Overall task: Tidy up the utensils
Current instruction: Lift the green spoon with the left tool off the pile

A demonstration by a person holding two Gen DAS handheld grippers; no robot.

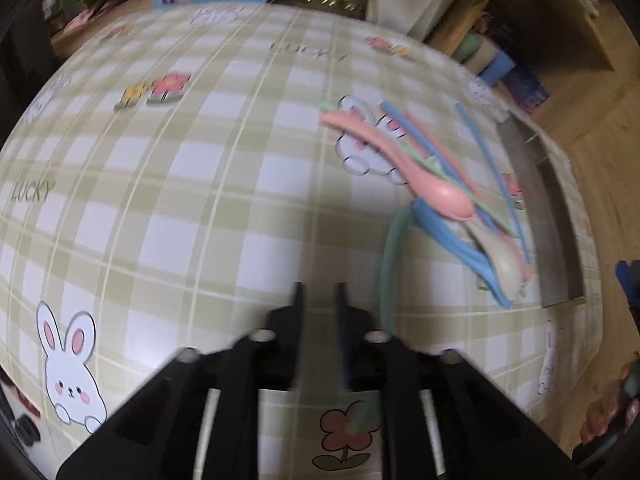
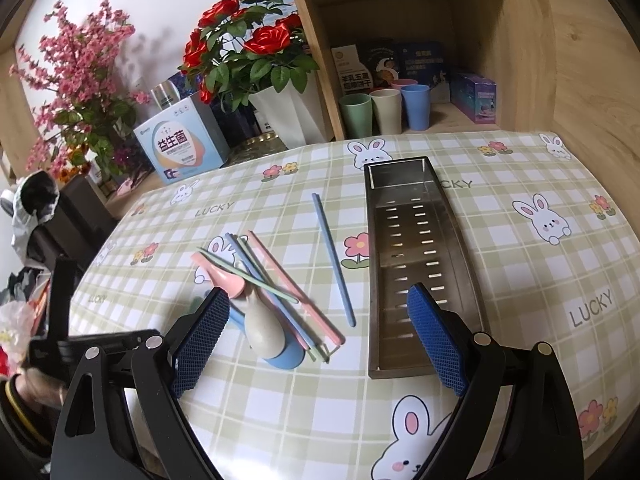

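A pile of pastel utensils lies on the checked tablecloth: a pink spoon (image 2: 218, 276), a beige spoon (image 2: 262, 328), a blue spoon (image 2: 286, 356) and several chopsticks. One blue chopstick (image 2: 334, 260) lies apart beside the steel tray (image 2: 416, 240), which holds nothing. My right gripper (image 2: 318, 292) hovers wide open between pile and tray. In the blurred left wrist view my left gripper (image 1: 320, 292) stands slightly open over bare cloth, nothing between its fingers. A green spoon (image 1: 386, 272) curves past its right finger. The pink spoon (image 1: 400, 156) and tray (image 1: 536, 200) lie to the right.
Three cups (image 2: 384, 110) stand on a wooden shelf behind the table. A white pot of red roses (image 2: 292, 116) and a blue-white box (image 2: 180, 148) stand at the back edge. A hand (image 2: 32, 384) with the left gripper's body shows at the lower left.
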